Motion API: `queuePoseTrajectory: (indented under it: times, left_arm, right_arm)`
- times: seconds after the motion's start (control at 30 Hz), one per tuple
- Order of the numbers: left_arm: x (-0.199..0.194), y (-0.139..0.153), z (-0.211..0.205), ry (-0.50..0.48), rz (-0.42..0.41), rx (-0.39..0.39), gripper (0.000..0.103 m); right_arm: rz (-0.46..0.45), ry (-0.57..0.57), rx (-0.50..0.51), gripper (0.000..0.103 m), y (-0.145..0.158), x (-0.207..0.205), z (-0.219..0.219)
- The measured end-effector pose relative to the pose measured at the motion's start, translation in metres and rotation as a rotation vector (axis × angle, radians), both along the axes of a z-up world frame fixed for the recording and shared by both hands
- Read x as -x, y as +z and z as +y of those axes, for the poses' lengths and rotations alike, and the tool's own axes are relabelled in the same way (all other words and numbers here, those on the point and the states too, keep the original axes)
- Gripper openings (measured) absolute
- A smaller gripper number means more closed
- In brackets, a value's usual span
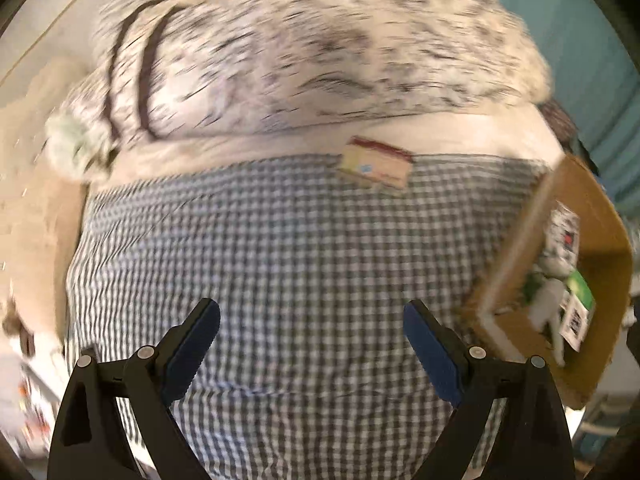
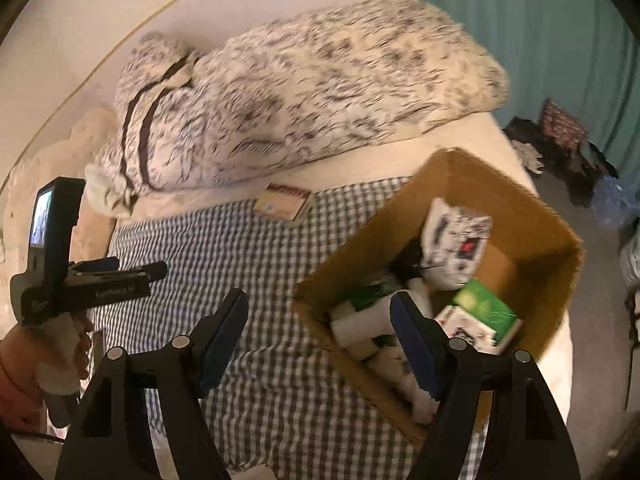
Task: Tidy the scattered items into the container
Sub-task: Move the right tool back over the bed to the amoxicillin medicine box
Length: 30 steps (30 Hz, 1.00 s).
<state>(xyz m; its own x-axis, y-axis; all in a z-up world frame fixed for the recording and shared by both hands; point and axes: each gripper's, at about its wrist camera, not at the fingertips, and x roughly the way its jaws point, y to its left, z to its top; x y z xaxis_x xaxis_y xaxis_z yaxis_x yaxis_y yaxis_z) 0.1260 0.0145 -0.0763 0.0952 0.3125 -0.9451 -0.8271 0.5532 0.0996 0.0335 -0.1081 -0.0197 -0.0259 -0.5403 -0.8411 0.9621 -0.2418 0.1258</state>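
Left wrist view is pretty smeared, but the left gripper [image 1: 312, 320] can be seen with its jaws spread wide and nothing between them, hung over the checked cloth [image 1: 280, 280] on the bed. One scattered item seems to be left: a small flat carton [image 1: 376, 162], lying well ahead of the jaws at the far edge of the cloth, just short of the speckled duvet [image 1: 320, 48]. The cardboard box [image 1: 576, 208] is off to the right of those jaws, already loaded with a green packet [image 2: 486, 306], white rolls [image 2: 360, 324] and a printed pouch [image 2: 456, 240]. The right gripper [image 2: 320, 332] is also spread and empty, held over the box's near rim. What could go wrong, probably: the carton lies flat on soft bedding, so it could get pushed down into the mattress or slid under the duvet edge, or cloth could be pinched along with it. The box wall might also be clipped on the way over, and on a soft bed it could be tipped. Clutter on the floor [image 2: 560, 148] by the teal curtain [image 2: 520, 20] is well out of the way.
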Motion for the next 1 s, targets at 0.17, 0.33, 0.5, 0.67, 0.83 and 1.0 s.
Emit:
queuePoseTrajectory:
  times: [0.17, 0.33, 0.5, 0.67, 0.83, 1.0]
  left_arm:
    - [0.025, -0.016, 0.014, 0.084, -0.016, 0.026, 0.095]
    - [0.037, -0.038, 0.035, 0.151, -0.013, 0.048, 0.095]
    - [0.046, -0.060, 0.059, 0.233, -0.024, 0.059, 0.095]
    - [0.049, -0.086, 0.082, 0.287, -0.002, 0.081, 0.095]
    - [0.050, -0.119, 0.107, 0.359, -0.009, 0.112, 0.095]
    - [0.042, -0.153, 0.123, 0.368, 0.019, 0.162, 0.095]
  right_arm:
    - [0.023, 0.103, -0.036, 0.073, -0.017, -0.019, -0.036]
    - [0.043, 0.227, -0.068, 0.073, -0.037, -0.026, -0.088]
    - [0.100, 0.391, -0.129, 0.073, -0.060, -0.029, -0.147]
    - [0.134, 0.543, -0.238, 0.074, -0.092, -0.033, -0.212]
    - [0.191, 0.662, -0.331, 0.074, -0.140, -0.042, -0.269]
    - [0.242, 0.709, -0.399, 0.074, -0.183, -0.046, -0.306]
